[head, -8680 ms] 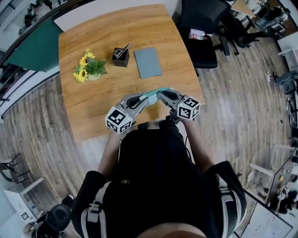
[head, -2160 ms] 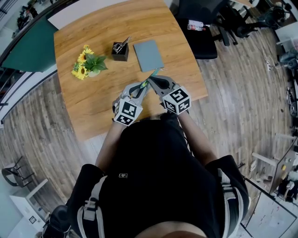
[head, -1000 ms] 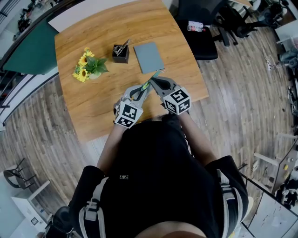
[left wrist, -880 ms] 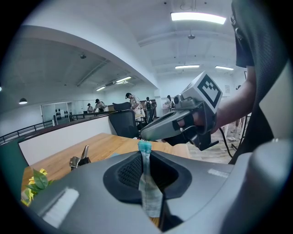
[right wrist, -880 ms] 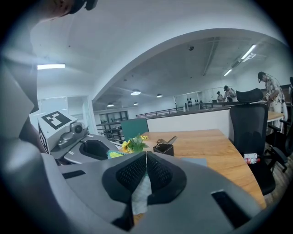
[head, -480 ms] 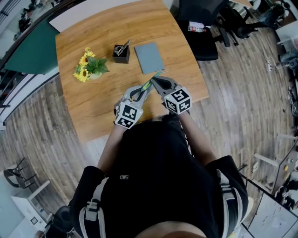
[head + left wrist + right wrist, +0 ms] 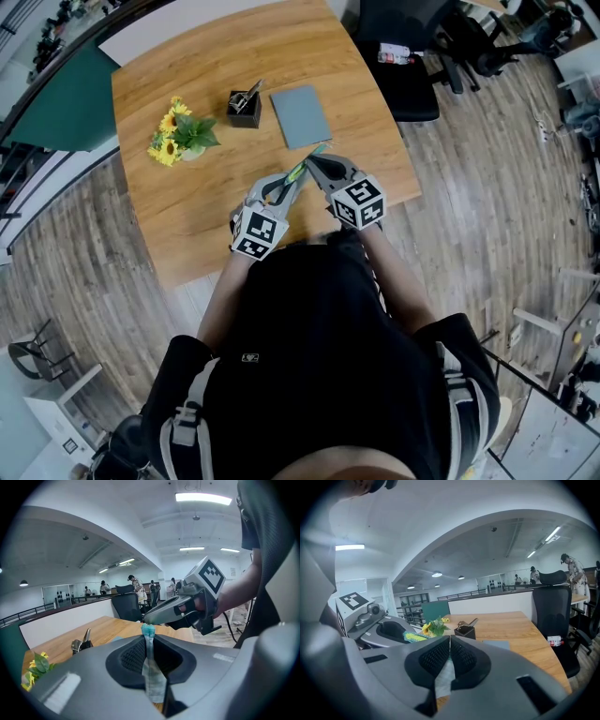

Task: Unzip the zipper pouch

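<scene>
So we had left gripper (image 7: 292, 179) and right gripper (image 7: 311, 162) clamped on the pouch (image 7: 317, 150), tips adjacent, over the desk's (image 7: 187, 216) near edge.

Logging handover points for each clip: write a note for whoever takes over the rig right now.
Left gripper: shut on the pouch.
Right gripper: shut on the pouch too, tips beside the left's.
Pouch: held up above the table between both.
Done: pouch lifted and gripped.
To do: zipper shows, but open or closed cannot be told; check, then unzip.
</scene>
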### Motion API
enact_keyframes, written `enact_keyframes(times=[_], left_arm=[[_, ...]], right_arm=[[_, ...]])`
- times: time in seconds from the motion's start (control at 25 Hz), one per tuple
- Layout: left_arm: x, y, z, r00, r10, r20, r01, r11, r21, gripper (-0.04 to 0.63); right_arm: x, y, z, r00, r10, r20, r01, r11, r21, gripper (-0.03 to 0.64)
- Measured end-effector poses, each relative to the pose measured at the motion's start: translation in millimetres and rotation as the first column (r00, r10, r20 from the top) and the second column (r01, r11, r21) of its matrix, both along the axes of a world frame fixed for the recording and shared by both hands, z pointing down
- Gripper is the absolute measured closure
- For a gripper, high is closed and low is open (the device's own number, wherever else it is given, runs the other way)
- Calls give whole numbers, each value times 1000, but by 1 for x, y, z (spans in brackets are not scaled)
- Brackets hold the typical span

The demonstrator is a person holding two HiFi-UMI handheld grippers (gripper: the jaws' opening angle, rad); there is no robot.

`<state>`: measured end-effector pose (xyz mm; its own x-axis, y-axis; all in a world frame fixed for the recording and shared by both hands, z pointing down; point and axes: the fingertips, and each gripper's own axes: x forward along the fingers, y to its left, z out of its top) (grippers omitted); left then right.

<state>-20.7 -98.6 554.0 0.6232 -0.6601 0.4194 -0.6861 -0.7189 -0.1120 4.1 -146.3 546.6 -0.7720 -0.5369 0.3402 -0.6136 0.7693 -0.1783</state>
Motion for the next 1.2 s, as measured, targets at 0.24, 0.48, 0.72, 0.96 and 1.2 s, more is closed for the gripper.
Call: enact_keyframes(times=[0.24, 0.48, 0.72, 0.96, 1.2], left_arm=[[0, 1, 1, 1000, 1, 5, -1, 1000, -2, 563], [0, 2, 2, 1000, 7, 11, -7, 1000, -5, 563], [1, 3, 1, 1000, 17, 8, -17, 1000, -2, 563], [3, 3, 0, 1000, 24, 9, -24, 1000, -2, 563], [4, 3, 0, 1000, 28, 9, -28, 1000, -3, 563]], right_arm=[[1, 0, 3, 1000, 3, -4, -3, 1000, -5, 609], [1, -1, 6, 1000, 9, -11, -9, 1000, -5, 609], [5, -2, 8, 1000, 18, -24, -19, 1000, -4, 609], [7, -4, 8, 999, 20, -30, -20, 1000, -2, 609], [8, -4, 9, 999, 21, -37, -21, 1000, -1, 609]])
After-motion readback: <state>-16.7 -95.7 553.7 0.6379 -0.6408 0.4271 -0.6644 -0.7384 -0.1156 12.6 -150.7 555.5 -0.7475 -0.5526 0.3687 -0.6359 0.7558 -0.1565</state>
